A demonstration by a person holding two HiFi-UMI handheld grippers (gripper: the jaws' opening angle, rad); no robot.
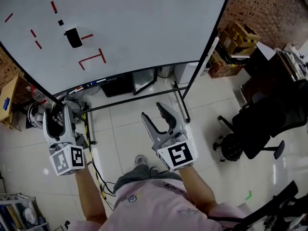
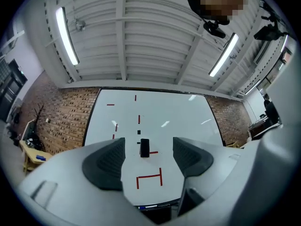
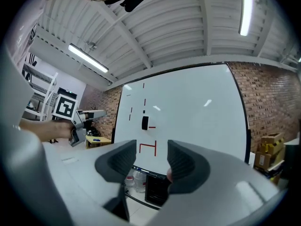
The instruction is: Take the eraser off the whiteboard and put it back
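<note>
The left gripper [image 1: 57, 112] and the right gripper [image 1: 152, 110] have pale grey shells and dark ribbed pads [image 2: 106, 164]. Behind the jaws, the left cube [image 1: 67, 159] and the right cube [image 1: 176, 155] are white with black square markers. Behind the cubes, the person wears a pink shirt [image 1: 154, 206] and grey trousers [image 1: 132, 178].

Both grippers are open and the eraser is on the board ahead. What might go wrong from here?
1. The eraser sits beside a red mark; sliding it off could smear that.
2. The left gripper is open and far from it; an off-centre close might knock it down.
3. The stand's low bar crosses the floor on the way: a possible trip.
</note>
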